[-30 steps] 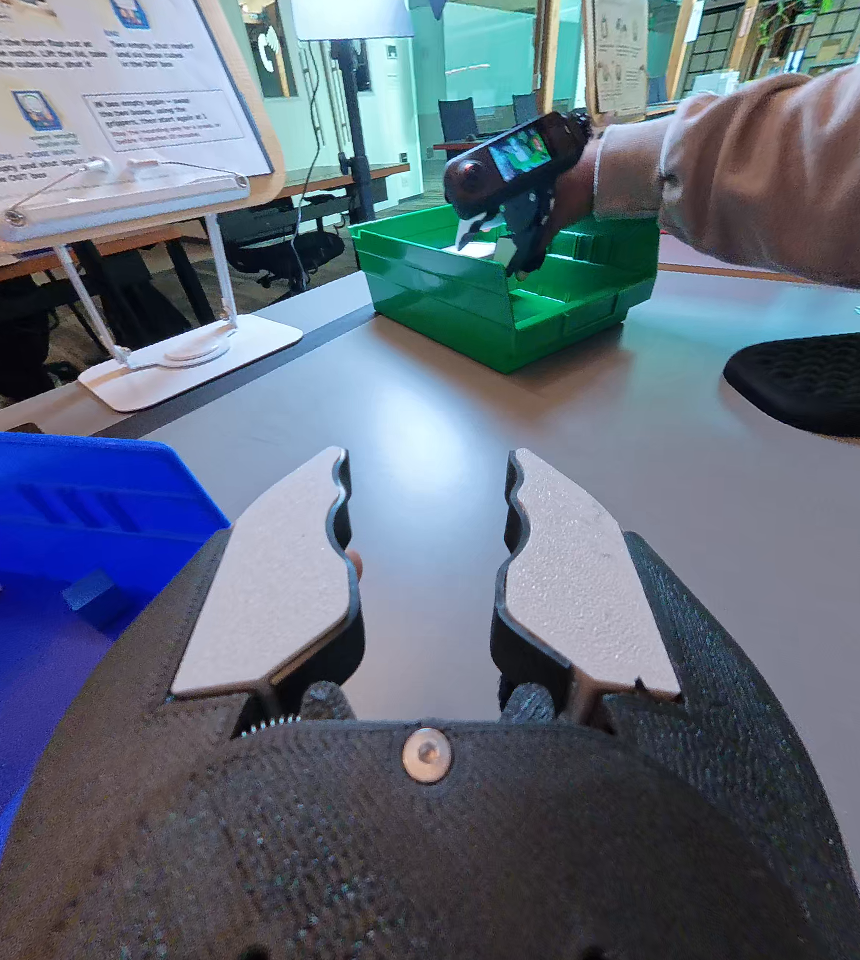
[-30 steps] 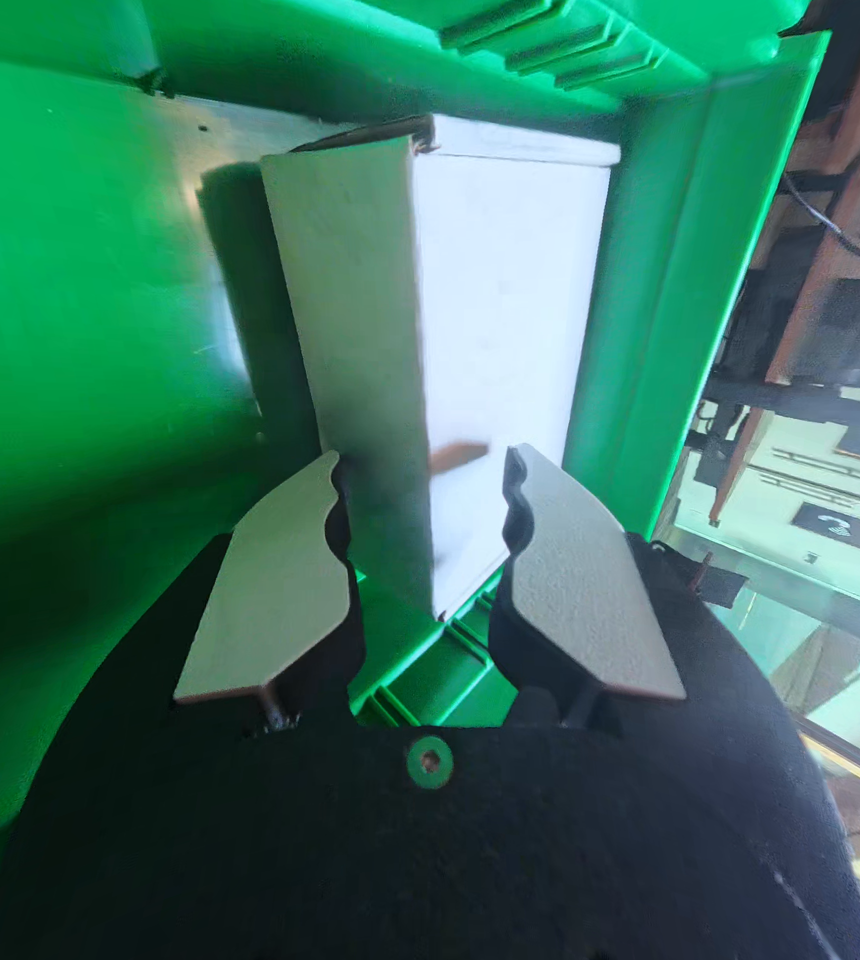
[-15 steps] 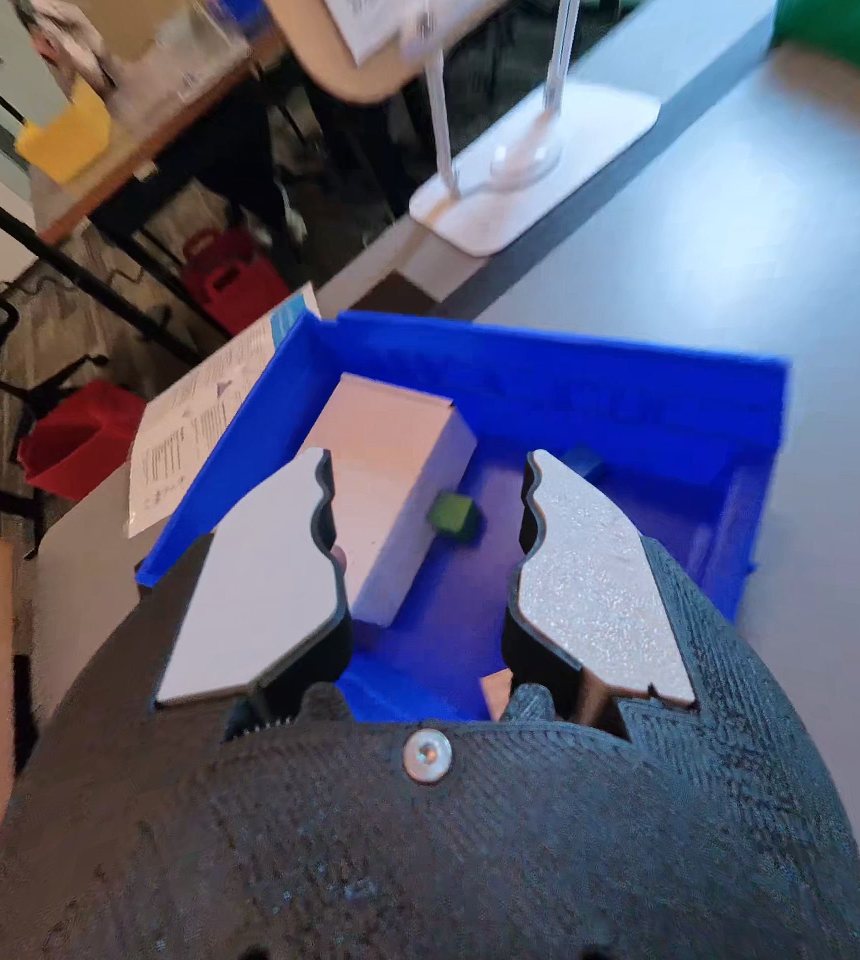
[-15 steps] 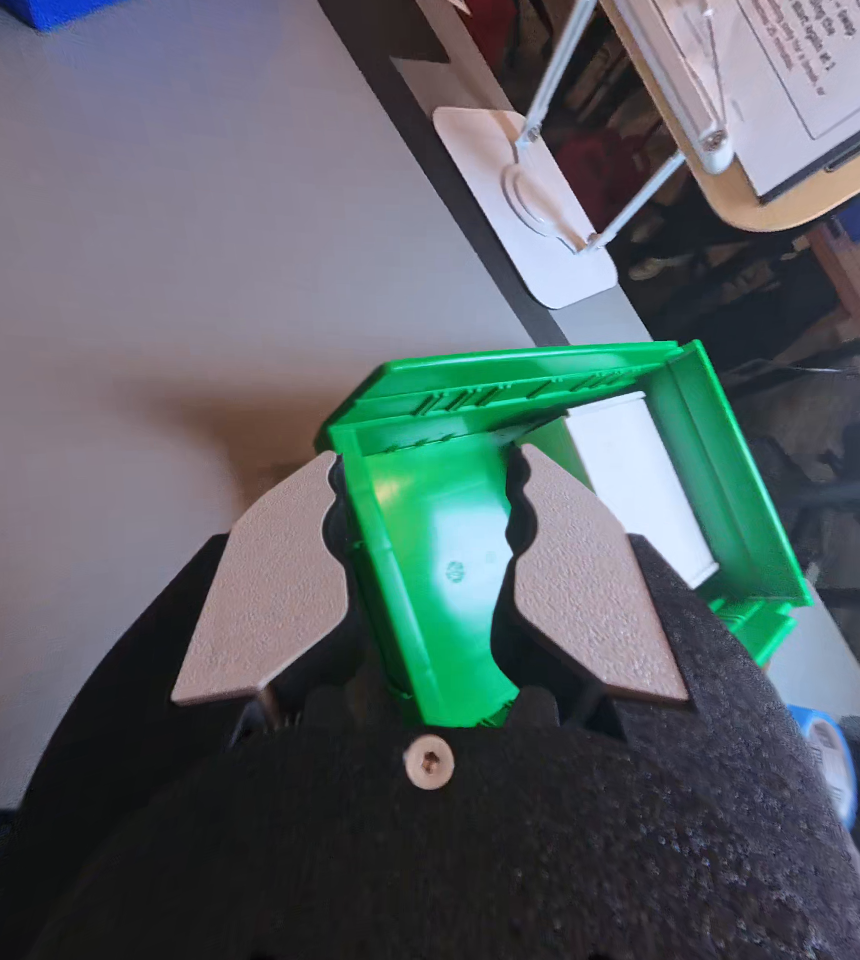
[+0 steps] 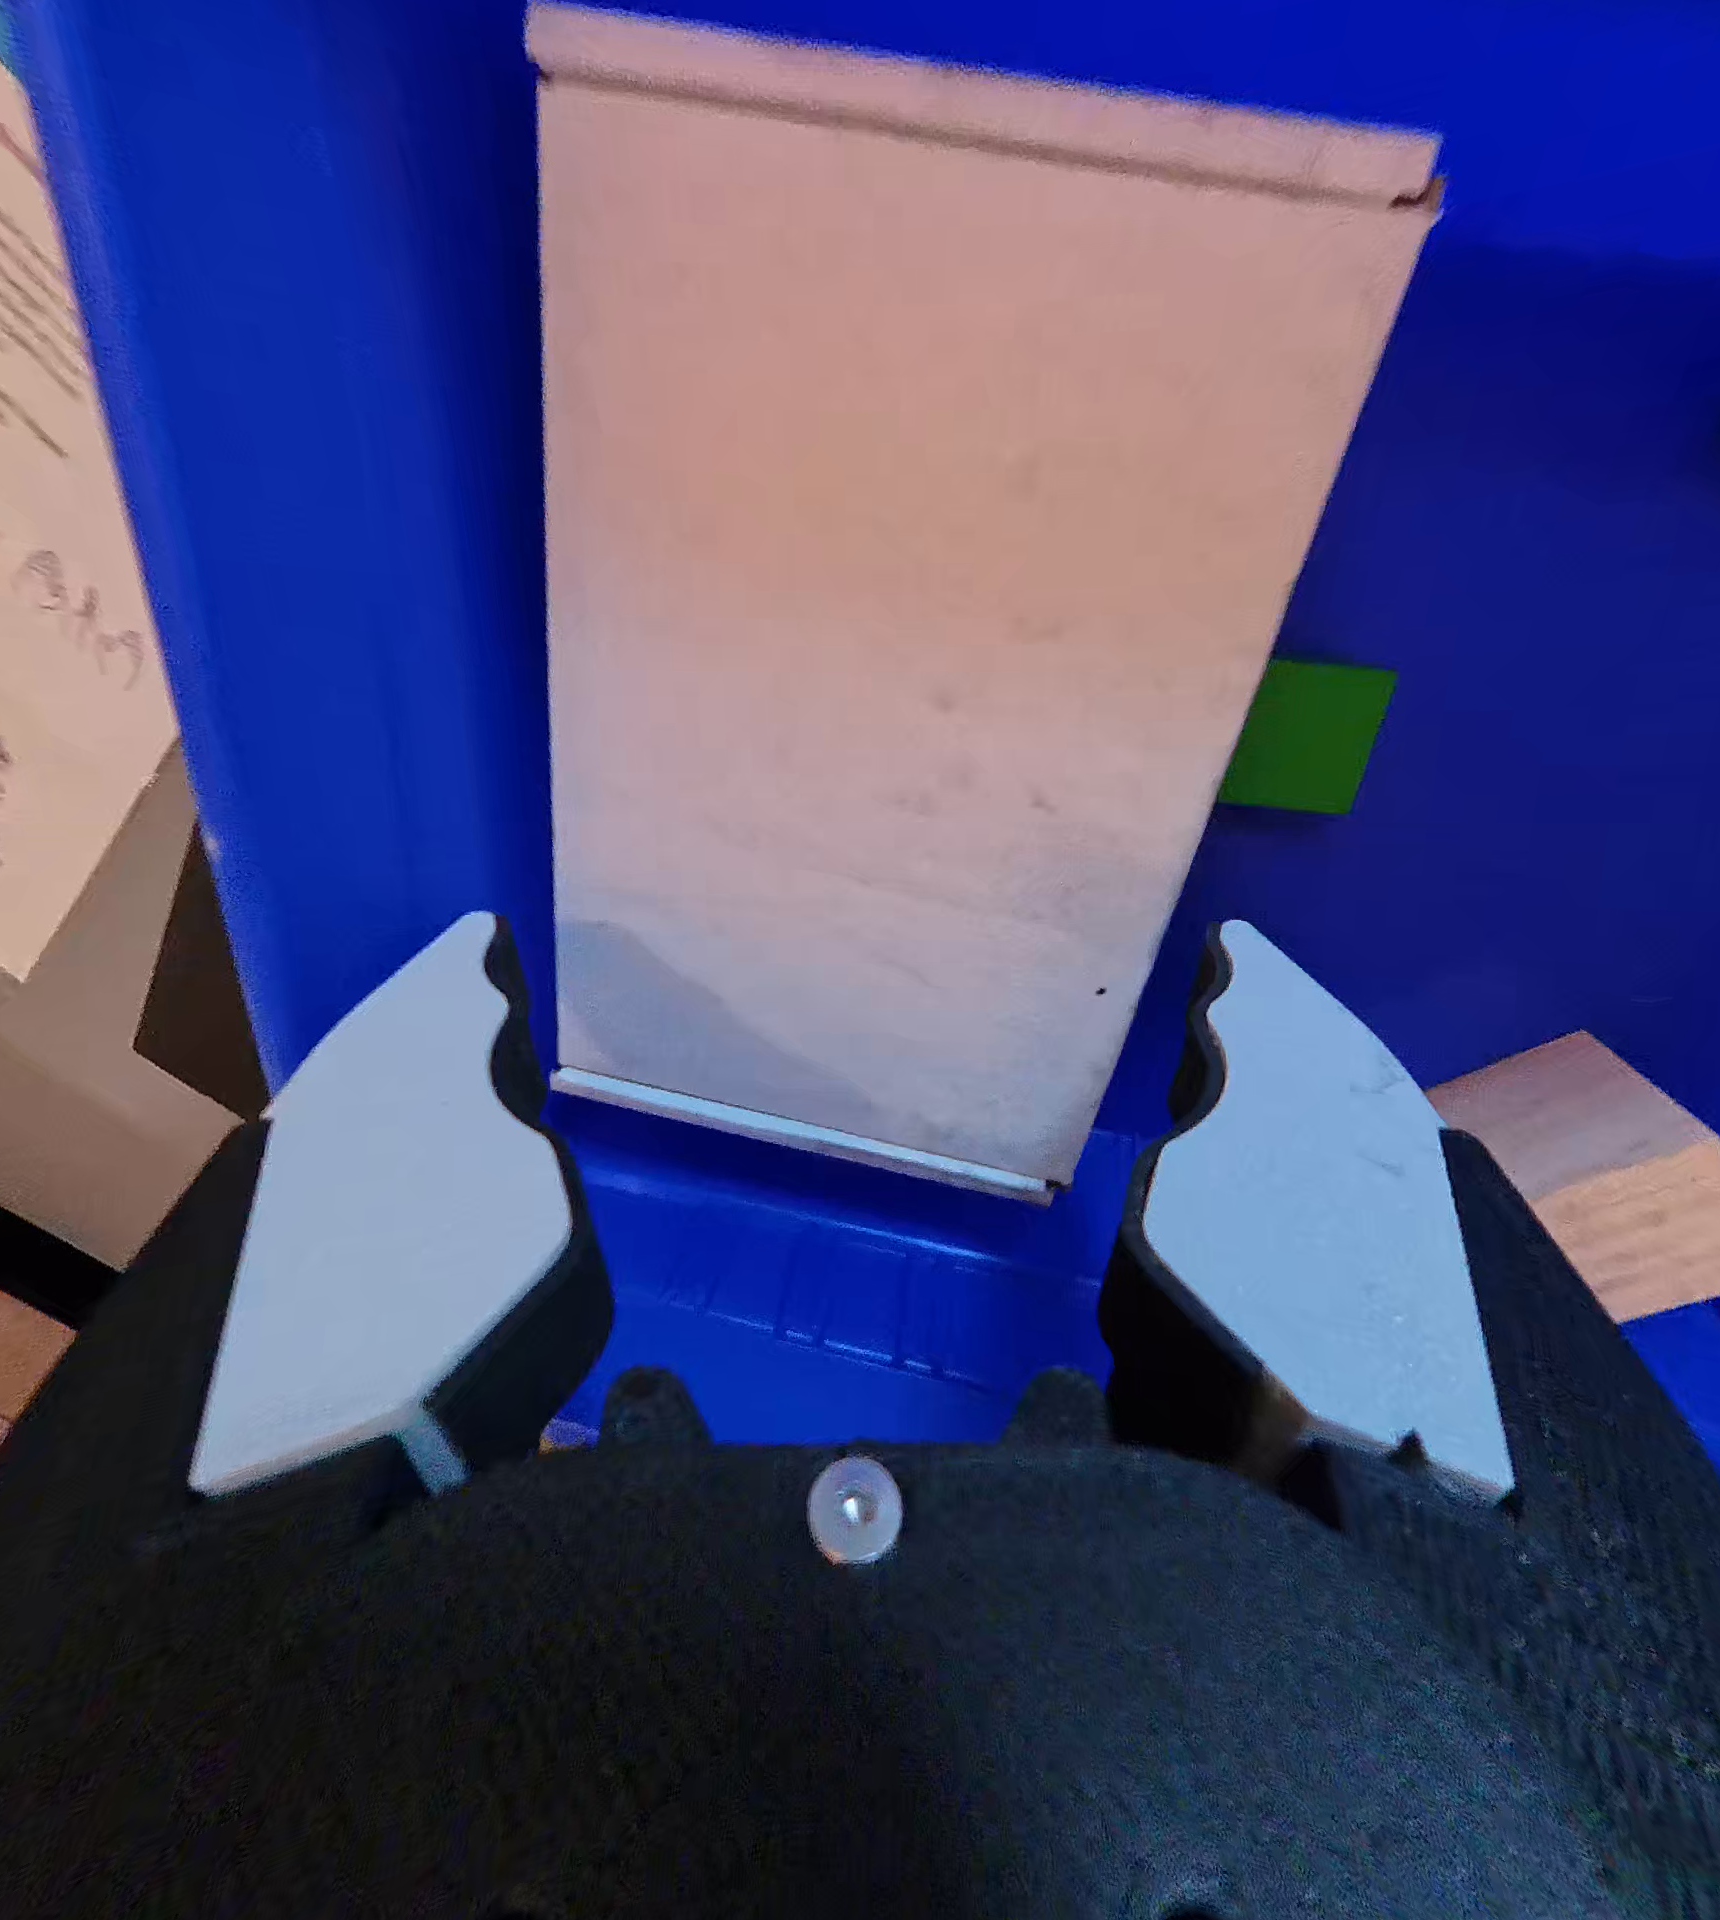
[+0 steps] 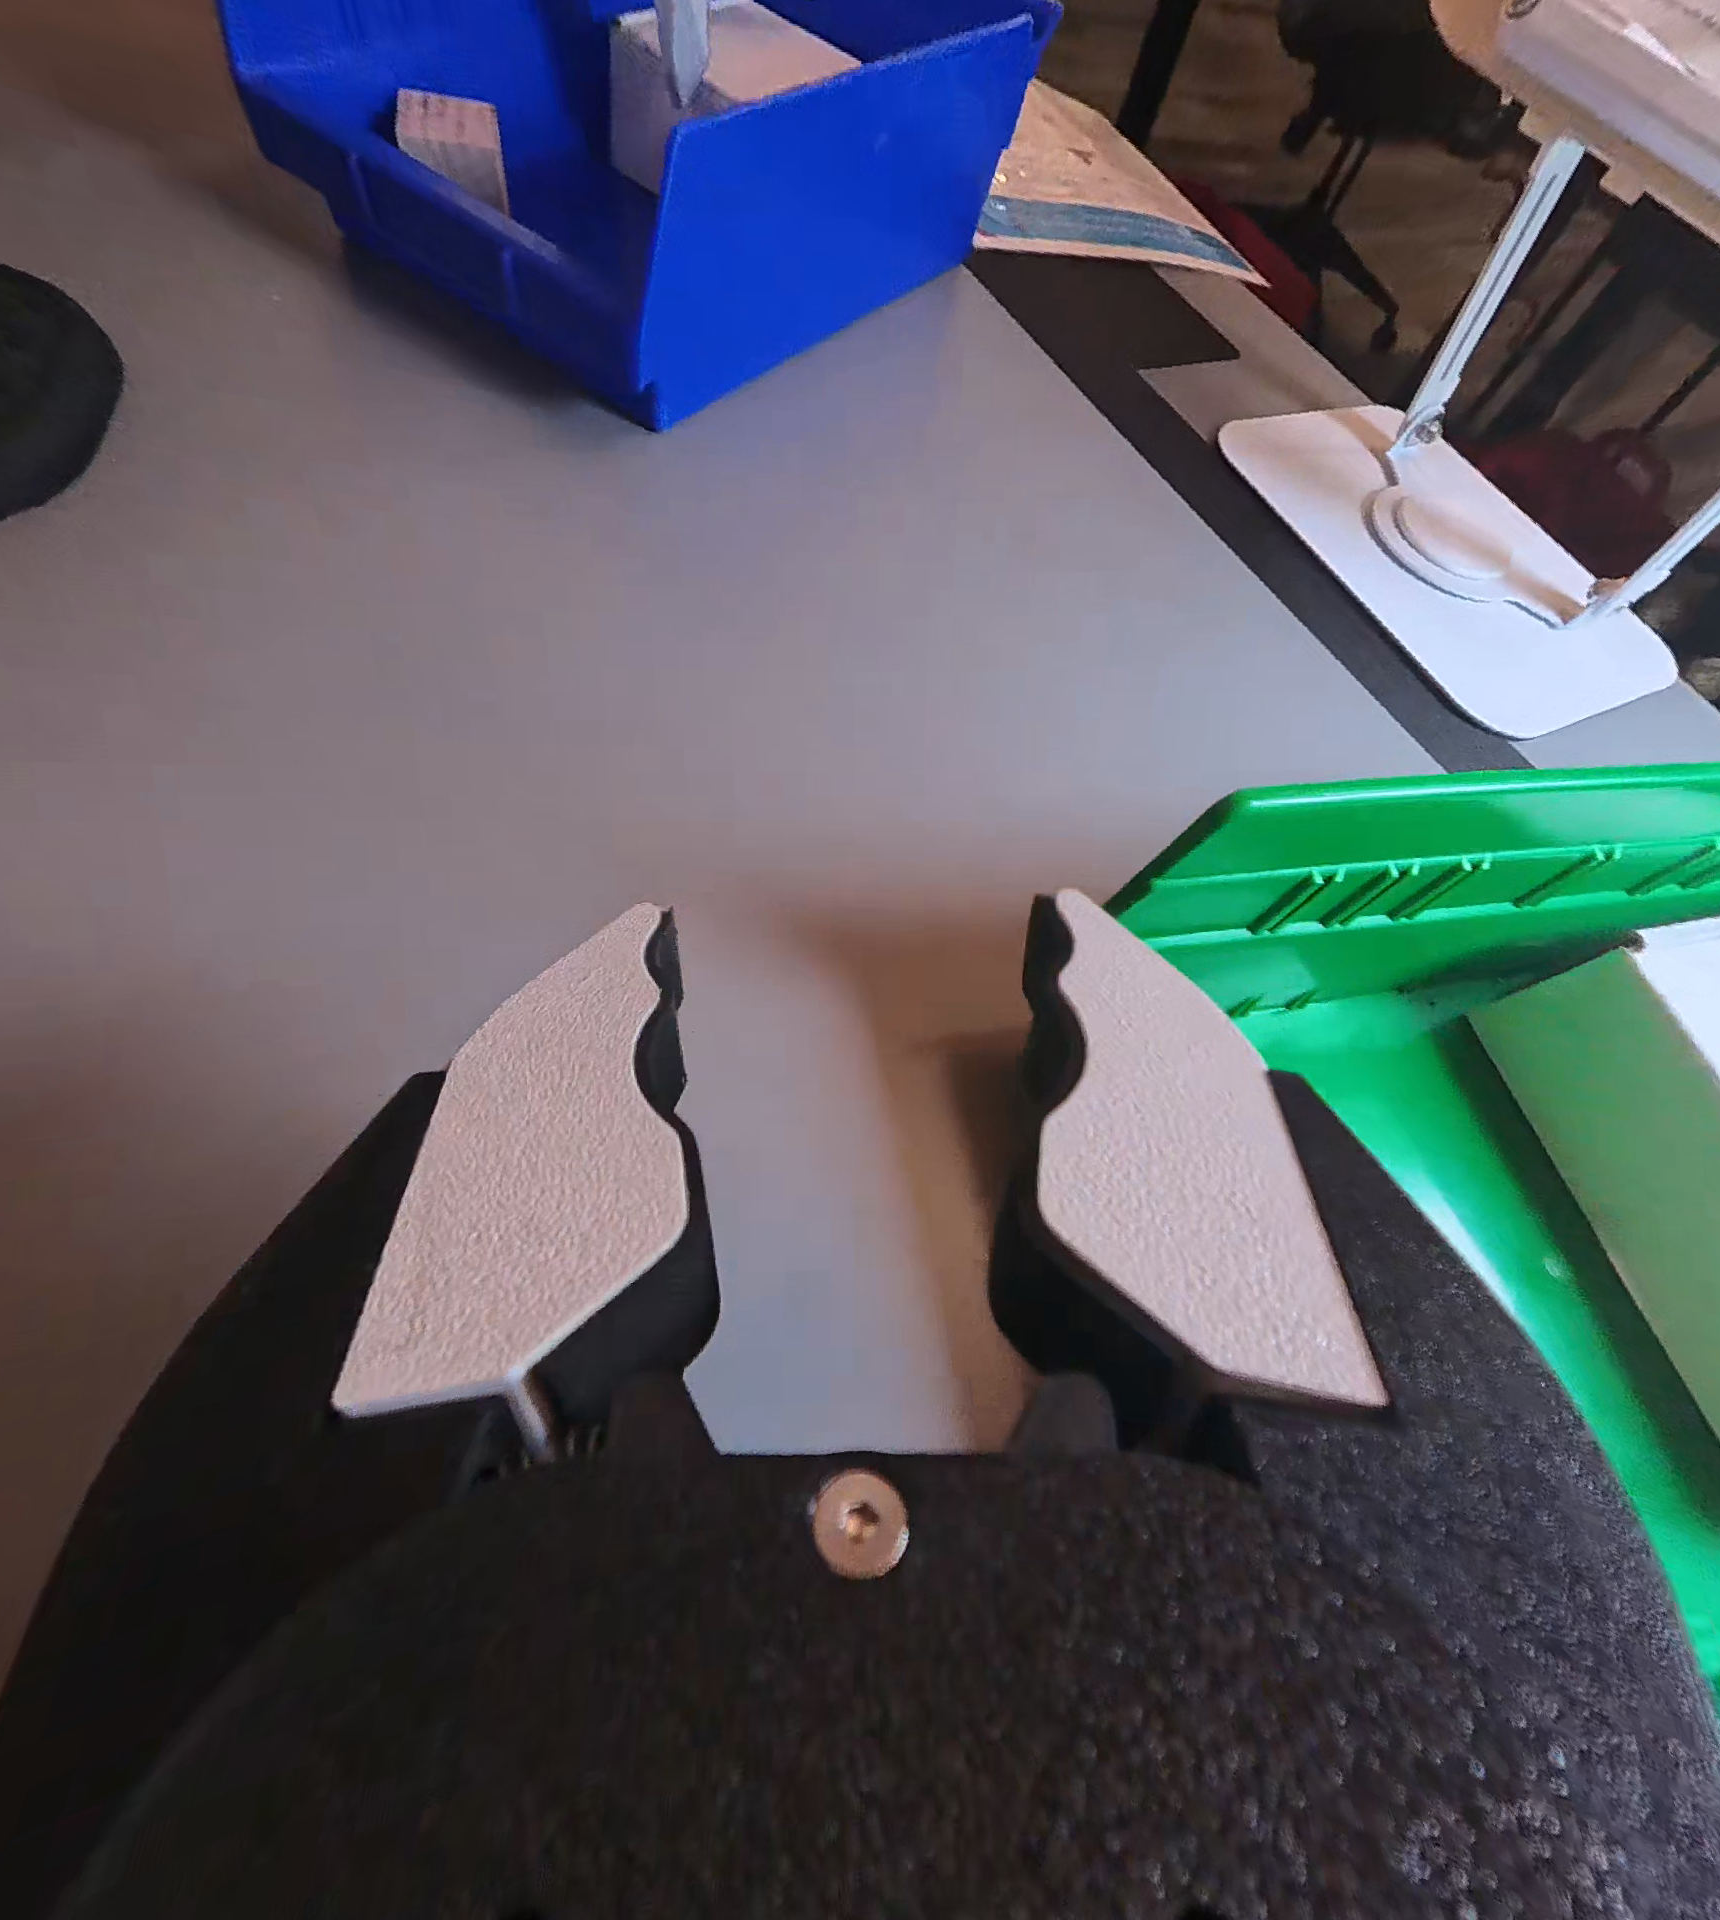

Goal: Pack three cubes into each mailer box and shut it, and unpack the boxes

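Left tongs (image 5: 856,987) hang spread over the closed white cardboard mailer box (image 5: 929,582) inside the blue plastic bin (image 5: 336,416), its long side close against the bin's wall. Two cubes show beside it: one green (image 5: 1313,740), one plain wood (image 5: 1604,1174). Right tongs (image 6: 851,951) gape empty above bare grey worktop (image 6: 523,675), beside the green plastic bin (image 6: 1438,894) holding a second white mailer box (image 6: 1708,1143).

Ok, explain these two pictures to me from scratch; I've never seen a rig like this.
There is no robot: a person holds a two-fingered clamp in each hand, with a camera looking along its fingers. One picture is from the left gripper, open and empty over a blue bin, its fingers either side of a closed white mailer box; beside the box lie a green cube and a wooden cube. The other is from the right gripper, open and empty above the grey table, next to a green bin holding another white box.
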Available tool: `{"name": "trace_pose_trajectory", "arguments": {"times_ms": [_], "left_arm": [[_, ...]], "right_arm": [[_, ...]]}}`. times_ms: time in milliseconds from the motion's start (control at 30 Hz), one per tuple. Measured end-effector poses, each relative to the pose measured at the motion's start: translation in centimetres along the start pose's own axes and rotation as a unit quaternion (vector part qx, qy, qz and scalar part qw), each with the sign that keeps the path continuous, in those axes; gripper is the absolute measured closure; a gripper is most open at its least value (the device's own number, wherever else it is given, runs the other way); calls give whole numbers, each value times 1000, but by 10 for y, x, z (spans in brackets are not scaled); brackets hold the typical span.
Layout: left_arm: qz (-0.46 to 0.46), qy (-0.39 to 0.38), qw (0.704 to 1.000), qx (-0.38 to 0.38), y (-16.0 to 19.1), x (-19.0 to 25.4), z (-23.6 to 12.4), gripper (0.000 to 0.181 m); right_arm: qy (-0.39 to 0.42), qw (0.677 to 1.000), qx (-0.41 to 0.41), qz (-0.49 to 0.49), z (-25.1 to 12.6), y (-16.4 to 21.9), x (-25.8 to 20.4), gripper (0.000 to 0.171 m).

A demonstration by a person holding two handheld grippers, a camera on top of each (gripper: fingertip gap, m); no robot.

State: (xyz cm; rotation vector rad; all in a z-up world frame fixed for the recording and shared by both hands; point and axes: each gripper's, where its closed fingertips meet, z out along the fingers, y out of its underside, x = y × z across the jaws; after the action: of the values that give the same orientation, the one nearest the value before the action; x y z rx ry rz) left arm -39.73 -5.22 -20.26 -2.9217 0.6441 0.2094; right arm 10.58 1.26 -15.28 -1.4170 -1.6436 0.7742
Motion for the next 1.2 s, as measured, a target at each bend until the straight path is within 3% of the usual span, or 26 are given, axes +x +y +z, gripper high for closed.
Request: {"name": "trace_pose_trajectory", "arguments": {"times_ms": [133, 333, 500, 700, 933, 1067, 1200], "left_arm": [[16, 36, 998, -50, 5, 0, 11, 60], [79, -26, 992, -94, 10, -10, 18, 64], [114, 2, 987, -110, 21, 20, 9, 64], [106, 15, 990, -90, 18, 30, 0, 57], [116, 36, 987, -102, 19, 34, 26, 44], [119, 32, 988, -89, 19, 37, 20, 48], [114, 15, 993, -40, 13, 41, -11, 50]], "right_arm": [[-24, 999, 27, 22, 9, -1, -2, 109], [-33, 999, 23, 35, 12, 10, -1, 110], [-43, 998, 29, 37, 10, 12, -3, 111], [-45, 998, 31, 30, 9, 11, -5, 111], [-40, 998, 31, 38, 10, 12, -5, 112], [-40, 998, 33, 41, 9, 11, -5, 112], [-38, 998, 37, 36, 7, 9, -7, 112]]}}
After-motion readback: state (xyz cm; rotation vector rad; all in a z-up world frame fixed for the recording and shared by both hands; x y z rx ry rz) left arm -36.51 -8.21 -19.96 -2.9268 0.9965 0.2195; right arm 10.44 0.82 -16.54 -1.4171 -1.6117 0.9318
